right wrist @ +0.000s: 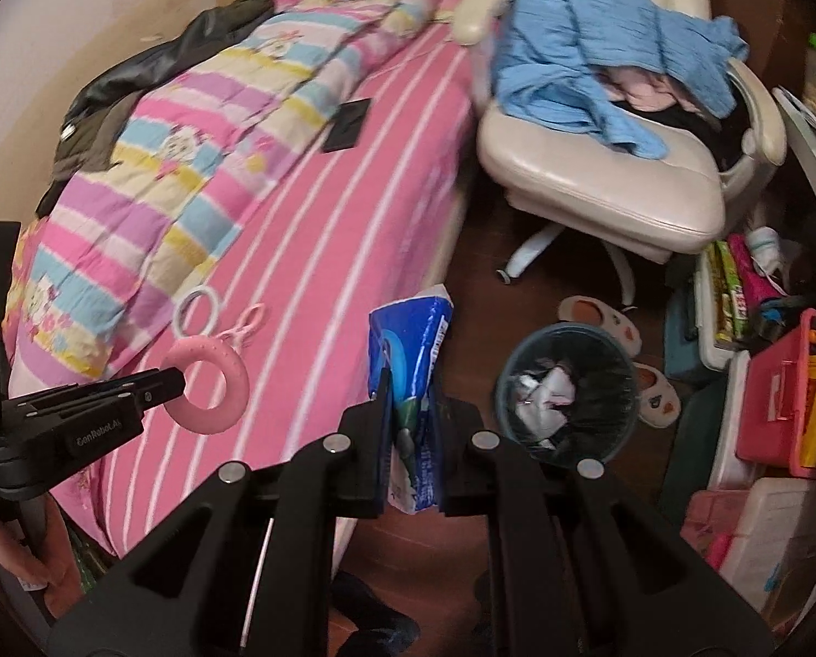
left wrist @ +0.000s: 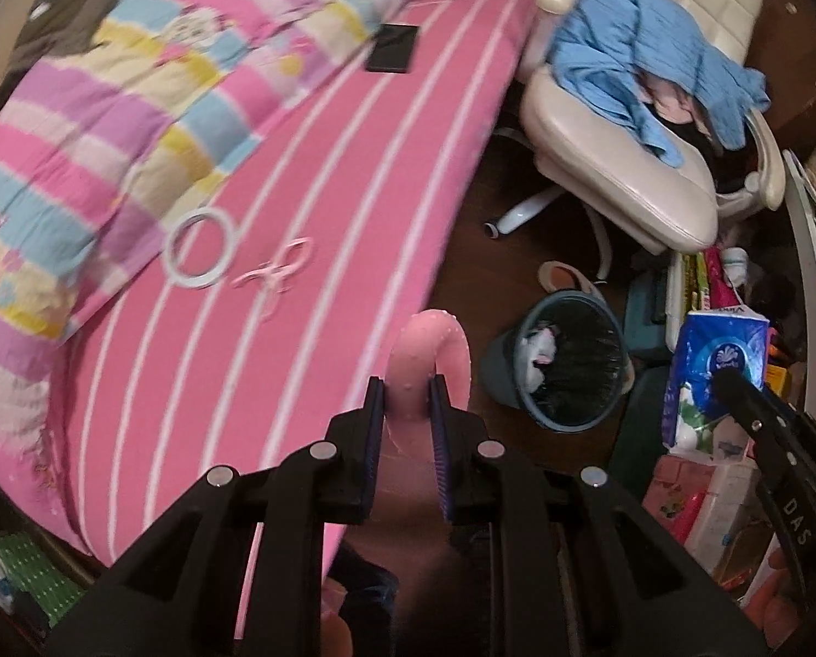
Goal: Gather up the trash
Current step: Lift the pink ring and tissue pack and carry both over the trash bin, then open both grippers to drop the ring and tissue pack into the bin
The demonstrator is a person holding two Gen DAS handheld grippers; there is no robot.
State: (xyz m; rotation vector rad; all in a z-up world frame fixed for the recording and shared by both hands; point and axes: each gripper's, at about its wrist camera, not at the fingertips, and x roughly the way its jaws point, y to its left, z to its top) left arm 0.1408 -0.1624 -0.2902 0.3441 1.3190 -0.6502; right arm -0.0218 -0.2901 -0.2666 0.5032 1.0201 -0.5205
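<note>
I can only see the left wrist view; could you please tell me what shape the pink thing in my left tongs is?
Observer: From the right wrist view, it is a pink ring with a round hole, gripped at its rim by the left tongs.
Operator: Thanks. How are the right tongs holding the blue tissue pack?
Observer: The right tongs pinch the blue tissue pack by its lower part, with its top end sticking up.
Operator: Is anything beside the bin?
Observer: A pair of slippers lies beyond the trash bin.

Pink ring [left wrist: 427, 350] held aloft; blue tissue pack [right wrist: 413, 383] upright; bin [right wrist: 569, 391] part-filled.
</note>
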